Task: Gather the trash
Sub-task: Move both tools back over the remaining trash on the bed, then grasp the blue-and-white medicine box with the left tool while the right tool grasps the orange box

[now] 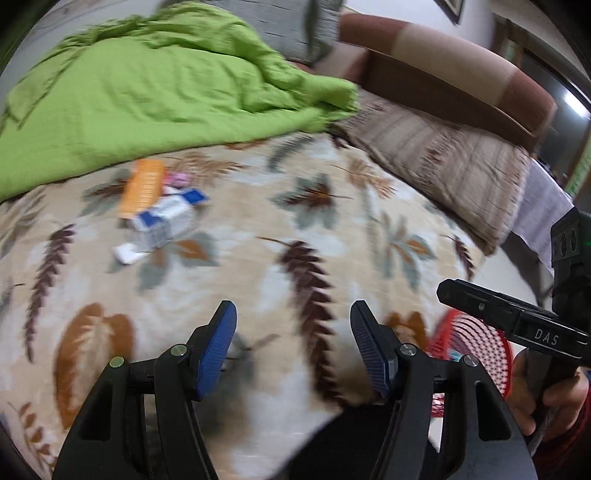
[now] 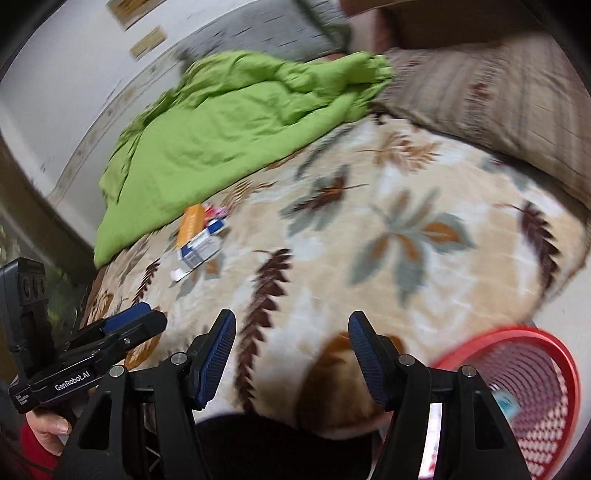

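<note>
A bedroom, with you standing at the side of the bed

In front of you a bed (image 2: 369, 221) lies under a cream blanket (image 1: 258, 280) printed with brown, rust and grey-green leaves. A crumpled lime-green quilt (image 1: 147, 96) is heaped along its far side, touching a beige striped pillow (image 1: 443, 166) at the head. Behind the pillow runs a padded headboard (image 1: 461, 74) in brown and tan bands. A grey cushion (image 2: 258, 33) lies beyond the quilt. You see a pale wall (image 2: 74, 74) with two small framed pictures (image 2: 147, 42), and a bright light reflection (image 1: 572, 101) at the far right edge; everything is blurred
</note>
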A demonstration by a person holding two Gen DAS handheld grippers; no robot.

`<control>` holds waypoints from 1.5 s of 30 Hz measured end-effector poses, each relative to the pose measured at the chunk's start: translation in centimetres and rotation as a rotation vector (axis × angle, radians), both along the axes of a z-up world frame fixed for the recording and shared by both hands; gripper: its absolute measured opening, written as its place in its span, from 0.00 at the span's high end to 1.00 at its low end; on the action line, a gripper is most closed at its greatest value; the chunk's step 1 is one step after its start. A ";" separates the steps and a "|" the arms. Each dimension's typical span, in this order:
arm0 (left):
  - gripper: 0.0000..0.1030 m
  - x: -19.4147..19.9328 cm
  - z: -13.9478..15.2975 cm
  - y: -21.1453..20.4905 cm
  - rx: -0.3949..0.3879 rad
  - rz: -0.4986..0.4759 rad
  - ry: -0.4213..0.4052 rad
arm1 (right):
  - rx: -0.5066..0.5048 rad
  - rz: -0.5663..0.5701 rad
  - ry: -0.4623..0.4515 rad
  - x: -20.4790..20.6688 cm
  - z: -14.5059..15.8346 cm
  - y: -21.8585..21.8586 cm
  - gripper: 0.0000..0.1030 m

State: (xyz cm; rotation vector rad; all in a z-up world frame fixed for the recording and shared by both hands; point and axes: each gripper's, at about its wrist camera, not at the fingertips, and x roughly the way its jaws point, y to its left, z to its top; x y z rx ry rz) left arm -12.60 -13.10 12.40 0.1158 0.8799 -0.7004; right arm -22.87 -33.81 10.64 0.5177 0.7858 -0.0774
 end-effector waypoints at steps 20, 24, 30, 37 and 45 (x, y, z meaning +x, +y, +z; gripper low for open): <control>0.38 14.8 -3.0 2.7 0.150 0.026 -0.043 | -0.044 0.104 0.031 8.7 -0.3 3.9 0.34; 0.38 17.1 -4.3 0.2 0.205 -0.033 -0.060 | -0.039 0.092 0.043 8.8 -1.0 2.8 0.34; 0.38 20.8 -7.5 -2.0 0.331 -0.099 0.000 | -0.001 0.064 0.079 9.1 -2.7 1.2 0.34; 0.56 20.3 -8.8 -3.3 0.364 -0.092 -0.047 | 0.012 0.060 0.073 9.5 -3.1 1.0 0.34; 0.60 16.0 -8.2 -2.0 0.312 0.047 -0.109 | -0.002 0.086 0.050 10.4 -2.0 2.0 0.34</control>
